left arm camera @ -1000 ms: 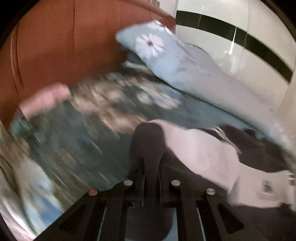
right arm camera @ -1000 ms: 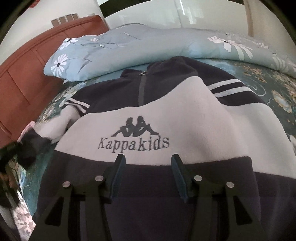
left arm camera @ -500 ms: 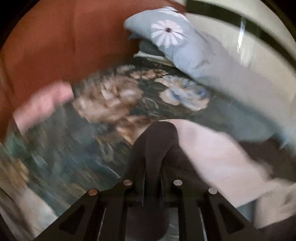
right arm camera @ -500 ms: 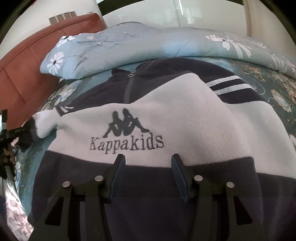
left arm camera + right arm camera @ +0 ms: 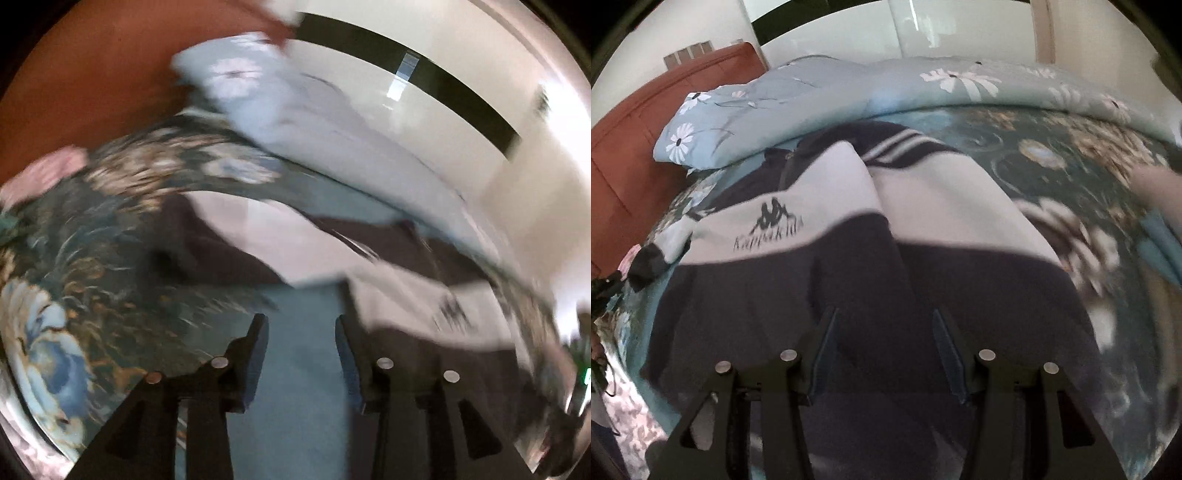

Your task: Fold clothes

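A navy and white Kappakids fleece jacket [image 5: 820,206] lies face up on the floral bed sheet [image 5: 1052,155]. Its left sleeve, with a dark cuff [image 5: 646,262], stretches out to the left. In the blurred left wrist view the sleeve [image 5: 266,236] lies on the sheet ahead of my left gripper [image 5: 301,332], which is open and empty. My right gripper [image 5: 882,328] is open and empty over the jacket's dark hem [image 5: 849,325].
A light blue daisy quilt [image 5: 820,92] is bunched along the far side of the bed. A reddish wooden headboard [image 5: 639,122] stands at the left. A white wall with a black stripe [image 5: 424,74] runs behind the bed.
My left gripper has opened and let go of the dark sleeve cuff, which now lies on the sheet. The right gripper view has swung right, and the jacket's right side now shows a fold.
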A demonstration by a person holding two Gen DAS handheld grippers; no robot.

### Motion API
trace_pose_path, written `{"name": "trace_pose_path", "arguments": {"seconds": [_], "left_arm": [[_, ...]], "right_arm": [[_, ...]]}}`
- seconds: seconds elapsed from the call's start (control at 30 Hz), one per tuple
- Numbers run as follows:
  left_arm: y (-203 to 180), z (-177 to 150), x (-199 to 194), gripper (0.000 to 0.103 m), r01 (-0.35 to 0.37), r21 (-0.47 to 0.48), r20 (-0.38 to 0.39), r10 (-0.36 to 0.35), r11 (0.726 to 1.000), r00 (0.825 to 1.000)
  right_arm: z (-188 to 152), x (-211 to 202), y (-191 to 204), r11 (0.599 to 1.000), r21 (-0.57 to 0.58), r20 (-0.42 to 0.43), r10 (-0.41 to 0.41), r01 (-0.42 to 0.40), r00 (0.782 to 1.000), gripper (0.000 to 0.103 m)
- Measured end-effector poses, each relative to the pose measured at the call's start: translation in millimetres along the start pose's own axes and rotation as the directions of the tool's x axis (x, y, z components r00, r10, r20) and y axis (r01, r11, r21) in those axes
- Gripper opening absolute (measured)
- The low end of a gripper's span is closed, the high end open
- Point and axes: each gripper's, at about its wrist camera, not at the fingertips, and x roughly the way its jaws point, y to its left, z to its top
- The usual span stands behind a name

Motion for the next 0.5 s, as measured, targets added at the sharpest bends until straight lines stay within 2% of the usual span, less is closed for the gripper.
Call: {"name": "trace_pose_path", "arguments": {"seconds": [0.1,0.2,0.37,0.5], "left_arm": [[-40,-23,-6,0.048,0.008,0.137,-0.028,-0.005,0.991,1.0],[-62,-45,-13,0.053,0.022,0.199,-0.053,-0.012,0.98,0.999],[-69,-77,-28,0.055,0.033,0.211,-0.077,-0.017,0.977,0.997],[-68,-99,-40,0.058,0.036,0.209,-0.092,-0.017,0.977,0.996]], "right_arm": [[-17,-10,-4,0.999,-0.054,-0.034,0.003,-0.005,0.999,0.053],[-32,-18,-7,0.997,-0.075,-0.049,0.007,-0.011,0.999,0.053],[-55,-32,-7,0.994,-0.107,-0.059,0.026,-0.032,0.998,0.053],[-70,-26,-6,0.991,-0.122,-0.092,0.036,-0.047,0.995,0.053]]}}
